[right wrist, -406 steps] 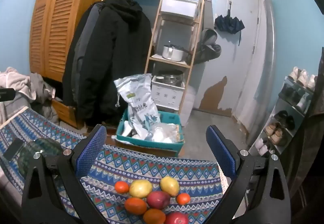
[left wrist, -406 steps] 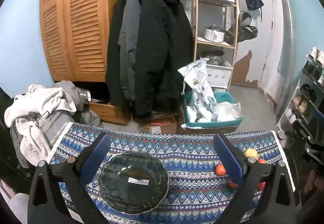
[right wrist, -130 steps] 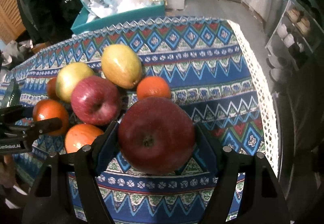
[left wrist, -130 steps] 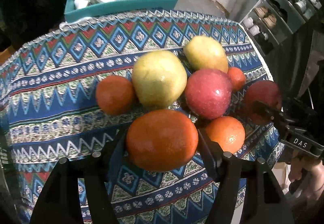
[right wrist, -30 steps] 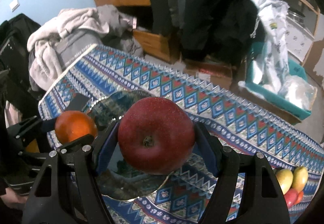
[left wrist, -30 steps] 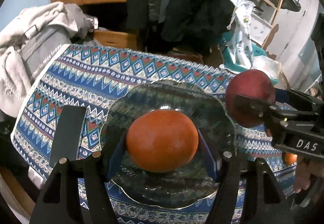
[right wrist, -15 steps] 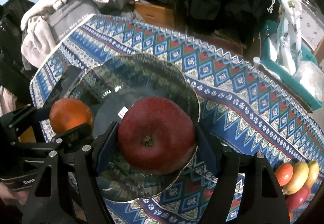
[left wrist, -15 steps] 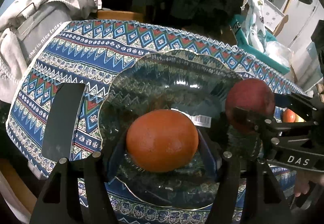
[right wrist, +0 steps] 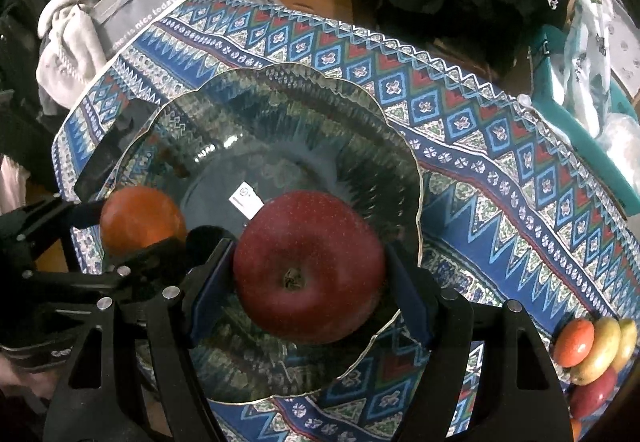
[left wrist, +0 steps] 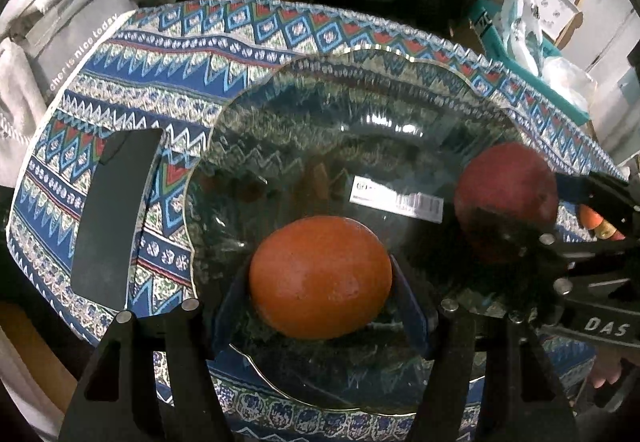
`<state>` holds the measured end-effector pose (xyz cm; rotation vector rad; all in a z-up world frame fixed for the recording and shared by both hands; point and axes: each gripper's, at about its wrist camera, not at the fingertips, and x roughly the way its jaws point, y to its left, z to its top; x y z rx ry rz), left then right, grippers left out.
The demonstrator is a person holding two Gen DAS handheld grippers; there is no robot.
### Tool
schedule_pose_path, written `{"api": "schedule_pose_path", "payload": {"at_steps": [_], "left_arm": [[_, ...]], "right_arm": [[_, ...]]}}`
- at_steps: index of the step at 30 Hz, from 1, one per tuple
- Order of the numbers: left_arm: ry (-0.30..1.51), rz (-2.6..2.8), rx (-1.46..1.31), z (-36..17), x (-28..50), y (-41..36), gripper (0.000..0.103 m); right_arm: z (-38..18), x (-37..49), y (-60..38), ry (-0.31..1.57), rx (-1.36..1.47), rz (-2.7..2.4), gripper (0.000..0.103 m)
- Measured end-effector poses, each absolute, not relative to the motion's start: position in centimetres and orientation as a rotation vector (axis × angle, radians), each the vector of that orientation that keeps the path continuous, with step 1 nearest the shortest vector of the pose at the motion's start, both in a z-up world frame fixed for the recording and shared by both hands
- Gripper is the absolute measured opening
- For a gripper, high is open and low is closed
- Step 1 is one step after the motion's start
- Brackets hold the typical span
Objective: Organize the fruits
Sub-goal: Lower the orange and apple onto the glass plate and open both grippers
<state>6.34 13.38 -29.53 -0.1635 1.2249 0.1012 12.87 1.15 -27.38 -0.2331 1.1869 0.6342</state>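
- Left gripper (left wrist: 320,296) pinches the orange (left wrist: 320,276), right gripper (right wrist: 308,276) the apple (right wrist: 308,268), over the plate (left wrist: 360,90).
- A black slab (left wrist: 110,218) lies at the tablecloth's (left wrist: 168,54) left edge.
- Only the right view shows the fruit pile (right wrist: 596,350) at the right edge.

both views are fisheye, looking forward along a gripper's two fingers and steeply down, close above the glass plate (left wrist: 304,90), which fills most of each frame. the left wrist view has the orange (left wrist: 320,276) at lower centre and the right gripper (left wrist: 516,202) entering from the right edge. the right wrist view has the red apple (right wrist: 308,268) at lower centre and the left gripper (right wrist: 140,220) at the left edge. both share the plate, its white label (left wrist: 396,199), the patterned tablecloth (right wrist: 500,146) and the grey clothes pile (left wrist: 60,14) at upper left.
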Motion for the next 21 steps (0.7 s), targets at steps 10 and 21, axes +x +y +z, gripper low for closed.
{"api": "schedule_pose_path", "payload": {"at_steps": [10, 21], "left_arm": [[1.203, 0.118, -0.099, -28.7, 6.3, 12.8, 0.076], [1.162, 0.099, -0.101, -26.2, 6.5, 12.1, 0.076]], "right_arm": [[-27.0, 13.4, 0.7, 1.195, -0.161, 0.652, 0.074], [-24.0, 13.0, -1.0, 1.133, -0.086, 0.647, 0.073]]}}
